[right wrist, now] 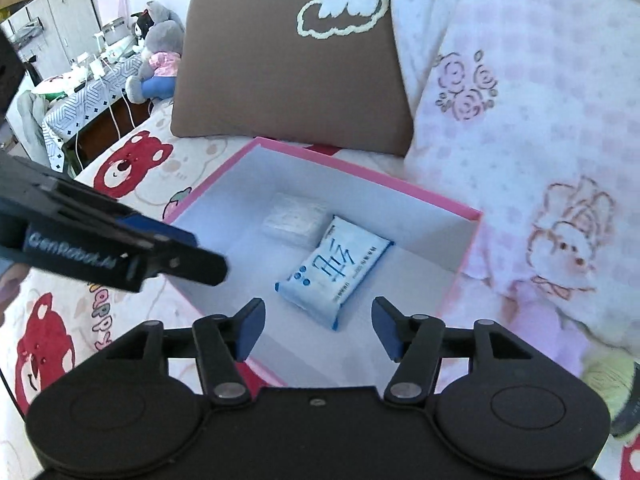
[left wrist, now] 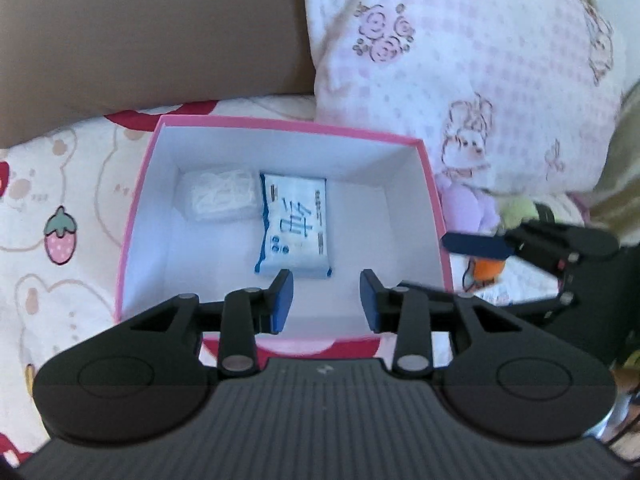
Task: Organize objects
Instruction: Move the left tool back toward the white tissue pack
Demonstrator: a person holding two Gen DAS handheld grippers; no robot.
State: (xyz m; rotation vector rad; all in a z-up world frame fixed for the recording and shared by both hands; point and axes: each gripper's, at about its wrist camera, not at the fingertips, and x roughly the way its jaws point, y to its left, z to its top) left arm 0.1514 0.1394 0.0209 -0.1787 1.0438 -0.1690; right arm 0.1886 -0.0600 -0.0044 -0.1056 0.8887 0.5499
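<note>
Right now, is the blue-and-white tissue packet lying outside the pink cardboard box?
No, the blue-and-white tissue packet lies on the white floor inside the pink cardboard box.

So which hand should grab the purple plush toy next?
Probably the right gripper. The purple plush toy lies outside the pink box, on its right side, and the left gripper hangs over the box's middle. Both are empty.

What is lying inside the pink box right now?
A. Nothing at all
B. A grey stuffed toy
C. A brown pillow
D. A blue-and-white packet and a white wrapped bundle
D: the pink box holds a blue-and-white packet with a white wrapped bundle right beside it on the white floor.
</note>
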